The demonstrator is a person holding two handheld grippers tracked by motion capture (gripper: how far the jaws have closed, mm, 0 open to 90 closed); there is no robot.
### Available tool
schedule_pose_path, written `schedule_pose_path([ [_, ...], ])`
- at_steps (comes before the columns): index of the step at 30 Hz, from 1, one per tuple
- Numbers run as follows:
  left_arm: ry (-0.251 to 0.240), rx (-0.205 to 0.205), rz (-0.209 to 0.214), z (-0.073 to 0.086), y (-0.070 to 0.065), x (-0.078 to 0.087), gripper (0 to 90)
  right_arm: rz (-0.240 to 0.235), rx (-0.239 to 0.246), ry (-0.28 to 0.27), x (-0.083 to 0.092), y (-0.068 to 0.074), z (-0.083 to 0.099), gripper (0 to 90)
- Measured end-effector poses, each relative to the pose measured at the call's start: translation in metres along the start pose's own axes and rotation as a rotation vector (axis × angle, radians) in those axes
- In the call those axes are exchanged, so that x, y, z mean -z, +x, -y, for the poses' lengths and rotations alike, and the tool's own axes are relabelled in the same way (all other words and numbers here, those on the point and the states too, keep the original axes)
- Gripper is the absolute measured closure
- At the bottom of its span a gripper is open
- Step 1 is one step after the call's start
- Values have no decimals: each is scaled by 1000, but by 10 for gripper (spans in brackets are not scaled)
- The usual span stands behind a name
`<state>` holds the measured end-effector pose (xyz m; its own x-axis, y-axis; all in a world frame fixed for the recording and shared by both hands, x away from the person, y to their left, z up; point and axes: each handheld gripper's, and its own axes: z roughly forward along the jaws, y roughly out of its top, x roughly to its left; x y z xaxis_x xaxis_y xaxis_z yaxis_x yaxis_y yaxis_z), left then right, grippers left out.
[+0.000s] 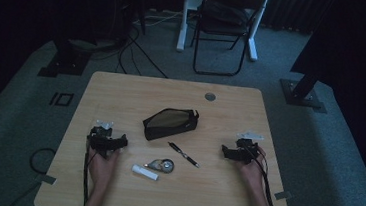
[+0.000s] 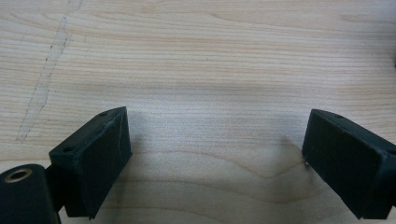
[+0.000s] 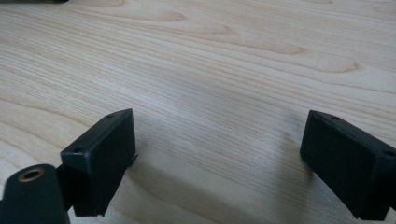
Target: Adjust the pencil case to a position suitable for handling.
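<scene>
Left gripper (image 2: 215, 154), jaws wide apart over bare pale wooden table (image 2: 196, 56).

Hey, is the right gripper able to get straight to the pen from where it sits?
Probably yes. The right gripper is open and empty, and only bare table lies between it and the pen, which sits apart from the pouch.

Both forearms in from the near edge, hands well apart and low over the tabletop (image 1: 122, 85), left gripper (image 1: 123, 141) and right gripper (image 1: 224, 151) turned toward each other, black fingers (image 2: 93, 158) spread wide on each, nothing between them.
</scene>
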<state>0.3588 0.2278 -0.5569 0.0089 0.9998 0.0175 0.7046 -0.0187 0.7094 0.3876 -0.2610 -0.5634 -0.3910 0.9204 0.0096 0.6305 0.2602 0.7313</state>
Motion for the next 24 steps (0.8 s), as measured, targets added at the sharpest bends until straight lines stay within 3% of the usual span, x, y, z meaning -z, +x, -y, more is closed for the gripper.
schedule_pose_path([
  [12, -2, -1, 1, 0, 0, 0, 86, -13, 14, 1, -1, 1, -1, 104],
  [15, -3, 0, 0, 0, 0, 0, 89, -41, 41, 1, -1, 2, -1, 107],
  [17, -3, -1, 0, 0, 0, 0, 94, -43, 40, 8, -1, 2, -2, 125],
  [19, -3, -4, 3, 0, 0, 1, 102, -50, 47, 29, 1, 4, -7, 248],
  [21, -3, -4, 4, 0, 0, 1, 102, -63, 51, 24, 1, 7, -9, 299],
  [24, -3, -4, 4, 0, 0, 1, 103, -70, 60, 14, 2, 10, -10, 325],
])
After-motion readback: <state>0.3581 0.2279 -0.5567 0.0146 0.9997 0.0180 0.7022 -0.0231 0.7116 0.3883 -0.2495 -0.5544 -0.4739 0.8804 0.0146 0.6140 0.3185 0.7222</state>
